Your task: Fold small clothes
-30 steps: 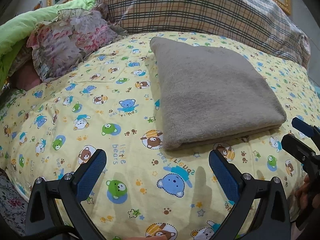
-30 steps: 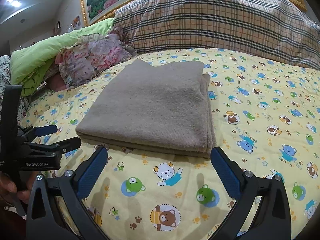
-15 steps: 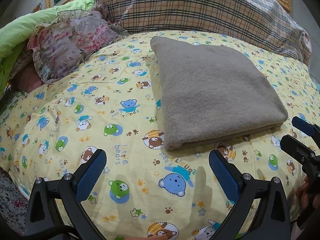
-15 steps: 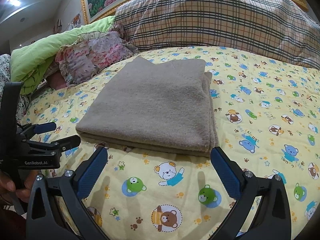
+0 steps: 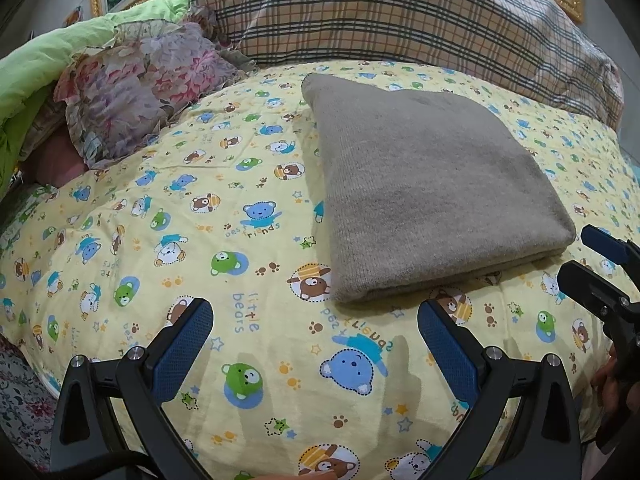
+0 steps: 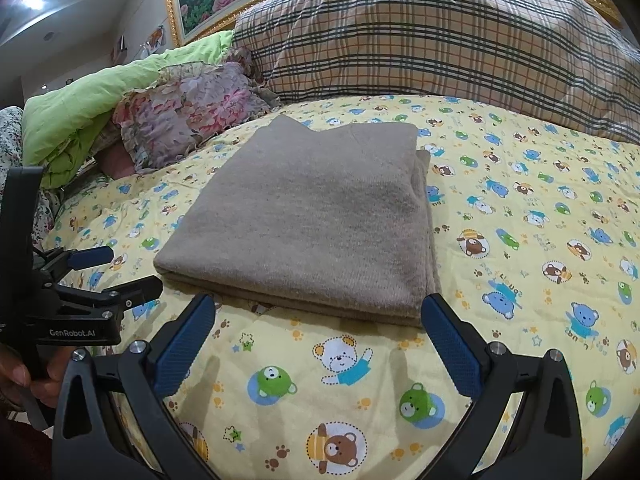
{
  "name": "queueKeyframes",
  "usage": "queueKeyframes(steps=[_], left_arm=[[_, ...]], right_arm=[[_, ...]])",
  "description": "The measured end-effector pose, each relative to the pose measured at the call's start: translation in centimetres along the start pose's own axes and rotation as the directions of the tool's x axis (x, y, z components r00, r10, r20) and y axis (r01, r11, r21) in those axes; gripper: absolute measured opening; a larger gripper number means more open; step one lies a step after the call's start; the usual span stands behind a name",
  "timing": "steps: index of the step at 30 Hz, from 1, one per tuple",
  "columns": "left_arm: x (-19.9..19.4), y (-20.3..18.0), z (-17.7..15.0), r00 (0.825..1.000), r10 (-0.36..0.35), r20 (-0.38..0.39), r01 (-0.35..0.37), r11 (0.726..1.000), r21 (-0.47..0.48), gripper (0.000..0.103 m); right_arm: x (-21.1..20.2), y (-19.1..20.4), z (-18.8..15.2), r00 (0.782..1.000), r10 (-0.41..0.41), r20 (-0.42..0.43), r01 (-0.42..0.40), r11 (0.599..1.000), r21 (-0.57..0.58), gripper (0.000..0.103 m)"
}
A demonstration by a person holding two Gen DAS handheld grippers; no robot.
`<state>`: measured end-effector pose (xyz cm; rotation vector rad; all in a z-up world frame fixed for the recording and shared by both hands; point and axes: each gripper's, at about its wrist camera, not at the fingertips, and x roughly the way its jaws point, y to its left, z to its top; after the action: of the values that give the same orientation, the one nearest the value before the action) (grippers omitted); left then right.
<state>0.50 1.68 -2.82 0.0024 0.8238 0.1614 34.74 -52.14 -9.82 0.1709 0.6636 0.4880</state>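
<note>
Both claws are staying wide open and empty, left claw (image 5: 316,338) and right claw (image 6: 318,334) hovering, barely drifting, before the unmoved folded brown garment (image 6: 312,216) on the bed (image 6: 520,240).

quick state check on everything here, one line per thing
brown garment: folded into a flat rectangle, lying on the sheet, untouched
left gripper: open, empty, short of the garment
right gripper: open, empty, short of the garment
bear-print sheet: spread flat
plaid pillow: propped behind
</note>
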Motion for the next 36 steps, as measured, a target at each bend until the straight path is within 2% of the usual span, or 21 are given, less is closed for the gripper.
queueKeyframes(steps=[12, 23, 29, 36], left_arm=[[-0.8, 0.1, 0.6, 1.0, -0.009, 0.016, 0.009, 1.0, 0.0, 0.103], [-0.8, 0.3, 1.3, 1.0, -0.011, -0.016, 0.011, 1.0, 0.007, 0.103], [-0.8, 0.8, 2.3, 0.999, -0.036, -0.028, 0.036, 0.999, 0.001, 0.103], [-0.6, 0.9, 3.2, 0.999, -0.036, -0.024, 0.036, 0.999, -0.008, 0.102]], right_arm=[[0.2, -0.1, 1.0, 1.0, 0.016, 0.004, -0.016, 1.0, -0.008, 0.102], [0.0, -0.4, 1.8, 1.0, 0.015, -0.01, -0.015, 1.0, -0.008, 0.102], [0.0, -0.9, 2.5, 0.999, 0.017, -0.033, -0.017, 1.0, 0.001, 0.103], [-0.1, -1.4, 3.3, 0.999, 0.017, -0.033, -0.016, 1.0, 0.018, 0.102]])
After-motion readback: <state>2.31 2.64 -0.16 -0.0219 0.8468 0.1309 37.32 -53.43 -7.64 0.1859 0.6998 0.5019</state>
